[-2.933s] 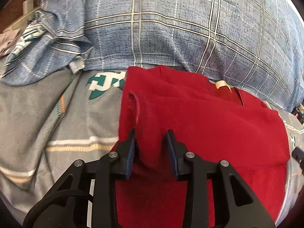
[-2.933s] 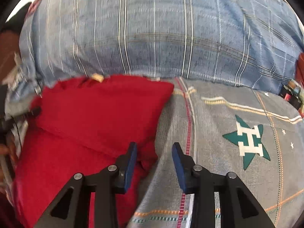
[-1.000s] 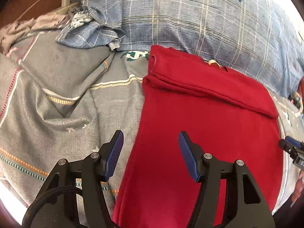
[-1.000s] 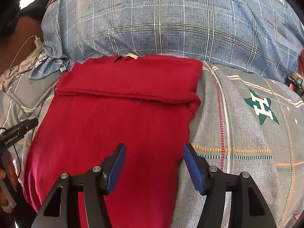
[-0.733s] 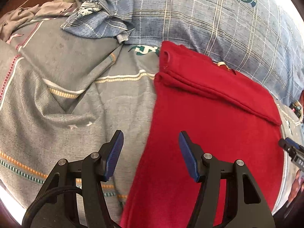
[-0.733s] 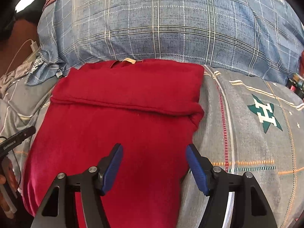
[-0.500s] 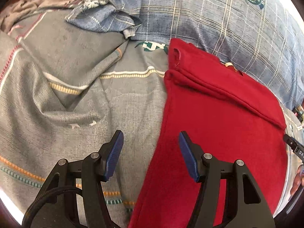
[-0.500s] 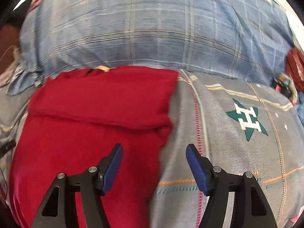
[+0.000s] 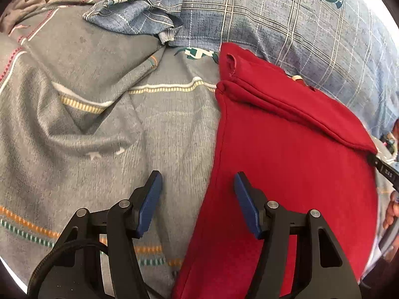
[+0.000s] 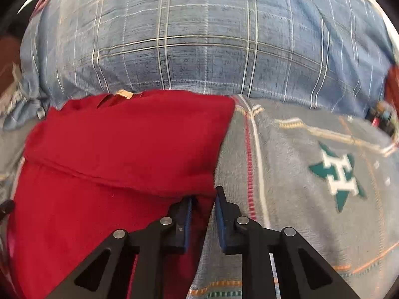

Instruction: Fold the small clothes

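The right gripper (image 10: pixel 203 200), its jaws just closing, pinches the red knit garment's (image 10: pixel 119 154) edge on the grey striped bedspread (image 10: pixel 311 199); the left gripper (image 9: pixel 197 199) is spread over the opposite edge.

Grey bedsheet (image 9: pixel 162 124), blue plaid pillow (image 10: pixel 199 49), crumpled blue cloth (image 9: pixel 139 12).

far: plaid pillow (image 10: pixel 199 49) blocks | right: grey sheet (image 10: pixel 311 211) open | left: crumpled cloth (image 9: pixel 139 12)

We see both black angular two-finger grippers, left (image 9: pixel 197 194) and right (image 10: pixel 203 214), with blue flat finger pads (image 9: pixel 149 204), round silver pivot screws (image 9: pixel 124 203), and a black cable (image 9: pixel 62 249) looping off the left.
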